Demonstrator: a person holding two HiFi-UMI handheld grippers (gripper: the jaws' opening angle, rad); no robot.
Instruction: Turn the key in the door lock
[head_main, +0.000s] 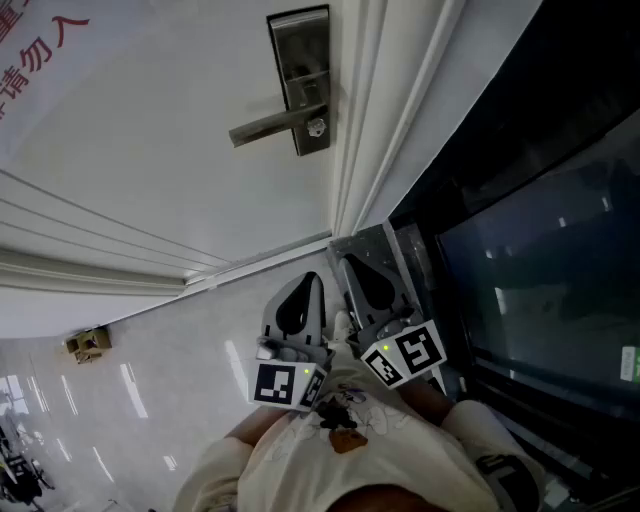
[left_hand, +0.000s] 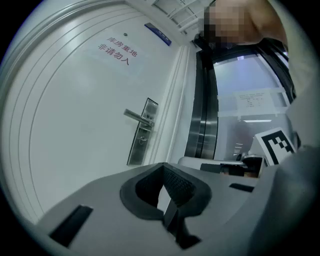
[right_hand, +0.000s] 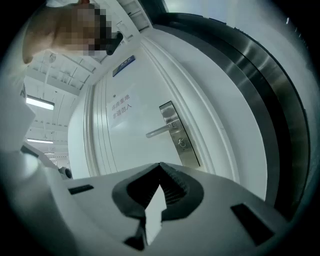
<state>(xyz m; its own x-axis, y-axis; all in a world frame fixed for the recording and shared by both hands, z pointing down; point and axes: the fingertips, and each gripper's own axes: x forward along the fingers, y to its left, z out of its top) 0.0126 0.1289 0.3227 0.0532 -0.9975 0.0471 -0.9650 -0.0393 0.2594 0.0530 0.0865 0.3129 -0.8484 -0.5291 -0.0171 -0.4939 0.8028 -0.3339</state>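
Observation:
A steel lock plate sits on the white door, with a lever handle pointing left. A small key sticks out of the plate below the handle. Both grippers are held close to the person's chest, well back from the door. My left gripper is shut and empty, as is my right gripper beside it. From the left gripper the lock plate and key look far off. The right gripper points level at the lock plate and key.
A white door frame runs beside the lock. A dark glass panel with a metal edge stands right of it. Red lettering marks the door. A small yellowish object lies on the glossy floor at the door's foot.

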